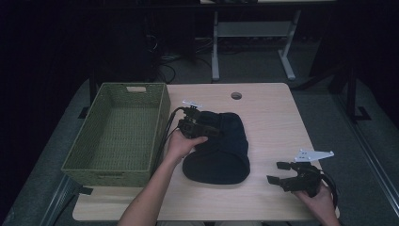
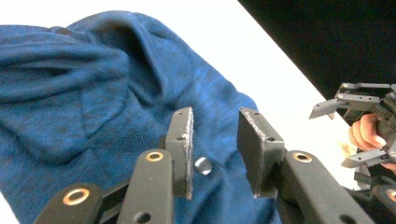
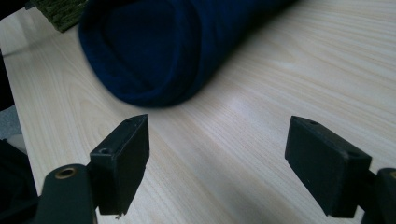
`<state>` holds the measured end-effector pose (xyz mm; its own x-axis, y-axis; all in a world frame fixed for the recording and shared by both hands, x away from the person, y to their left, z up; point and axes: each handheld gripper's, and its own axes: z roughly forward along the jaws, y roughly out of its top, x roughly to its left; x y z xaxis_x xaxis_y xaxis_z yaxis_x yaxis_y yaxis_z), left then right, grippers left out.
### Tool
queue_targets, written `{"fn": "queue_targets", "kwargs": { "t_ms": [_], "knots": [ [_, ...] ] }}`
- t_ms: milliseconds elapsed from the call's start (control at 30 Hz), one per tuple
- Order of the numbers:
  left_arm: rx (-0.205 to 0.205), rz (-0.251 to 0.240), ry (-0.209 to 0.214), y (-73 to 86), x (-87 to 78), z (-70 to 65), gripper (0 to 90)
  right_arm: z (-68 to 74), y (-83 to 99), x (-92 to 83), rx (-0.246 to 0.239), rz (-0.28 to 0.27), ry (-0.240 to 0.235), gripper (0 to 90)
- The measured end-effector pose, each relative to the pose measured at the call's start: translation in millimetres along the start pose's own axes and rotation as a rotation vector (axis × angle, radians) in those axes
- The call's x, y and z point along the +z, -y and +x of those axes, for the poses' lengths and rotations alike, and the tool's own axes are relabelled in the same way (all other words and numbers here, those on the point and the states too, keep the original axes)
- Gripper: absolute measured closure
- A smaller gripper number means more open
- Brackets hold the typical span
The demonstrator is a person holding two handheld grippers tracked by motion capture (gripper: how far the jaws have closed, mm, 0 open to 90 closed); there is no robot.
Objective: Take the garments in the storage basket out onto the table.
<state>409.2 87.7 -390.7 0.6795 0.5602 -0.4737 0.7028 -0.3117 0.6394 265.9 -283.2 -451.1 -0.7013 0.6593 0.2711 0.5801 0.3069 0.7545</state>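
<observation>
A dark blue sweater (image 1: 219, 148) lies rolled up in the middle of the wooden table (image 1: 268, 108). A green woven basket (image 1: 117, 134) sits just beside it, at its 9 o'clock, on the left part of the table. The left gripper (image 1: 214, 129) rests on top of the sweater, near the end at 12 o'clock, with the person's left hand (image 1: 181, 143) behind it. In the left gripper view, the left gripper (image 2: 215, 140) has its two fingers (image 2: 180, 140) a little way apart, right over the blue cloth. Nothing is pinched between them; the cloth shows in the gap below. The right gripper (image 1: 277, 173) is well apart from the sweater, at about its 4 o'clock, near the front right corner of the table. In the right gripper view its fingers (image 3: 123, 158) are spread wide with only bare table (image 3: 224, 158) between them, and the sweater (image 3: 168, 51) lies ahead at 12 o'clock.
</observation>
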Motion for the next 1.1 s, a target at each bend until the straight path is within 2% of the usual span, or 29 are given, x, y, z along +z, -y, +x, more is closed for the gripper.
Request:
{"fn": "queue_targets", "kwargs": {
  "t_ms": [167,400,600,633,667,700,767,900,967,1033,1100],
  "knots": [
    [-0.006,-0.016,0.002,5.7,-2.3,-1.7,65.9,0.5,-1.5,2.9,0.0,0.01,-0.004,23.5],
    [-0.024,-0.033,0.002,20.6,-3.2,-2.3,66.9,4.5,-9.5,8.9,-0.009,0.022,-0.025,33.4],
    [-0.036,-0.035,0.001,34.9,0.3,0.0,67.6,5.0,-21.9,16.3,-0.019,0.037,-0.061,49.0],
    [-0.037,-0.037,-0.004,37.4,0.8,0.3,67.8,5.1,-23.7,17.6,-0.016,0.045,-0.055,53.9],
    [-0.044,-0.045,0.011,40.9,1.7,1.2,69.9,4.8,-26.4,19.5,-0.018,0.052,-0.057,59.0],
    [-0.048,-0.039,0.018,42.7,2.5,2.0,73.0,4.5,-30.1,22.3,-0.023,0.054,-0.068,61.4],
    [-0.038,-0.017,-0.013,47.2,5.3,2.1,76.0,4.8,-35.8,26.7,-0.025,0.06,-0.077,68.3],
    [-0.043,-0.007,-0.034,54.1,7.3,5.0,79.2,3.0,-47.4,39.6,-0.018,0.095,-0.093,77.6],
    [-0.045,0.002,-0.033,57.4,7.9,6.6,80.8,-0.1,-49.8,47.6,-0.004,0.101,-0.111,79.9],
    [-0.044,0.014,-0.053,60.6,7.9,7.9,82.0,-2.7,-50.2,54.9,0.012,0.123,-0.127,81.4],
    [-0.046,0.022,-0.049,63.8,8.4,9.6,82.9,-2.9,-50.1,63.3,0.021,0.152,-0.129,82.8]
  ]
}}
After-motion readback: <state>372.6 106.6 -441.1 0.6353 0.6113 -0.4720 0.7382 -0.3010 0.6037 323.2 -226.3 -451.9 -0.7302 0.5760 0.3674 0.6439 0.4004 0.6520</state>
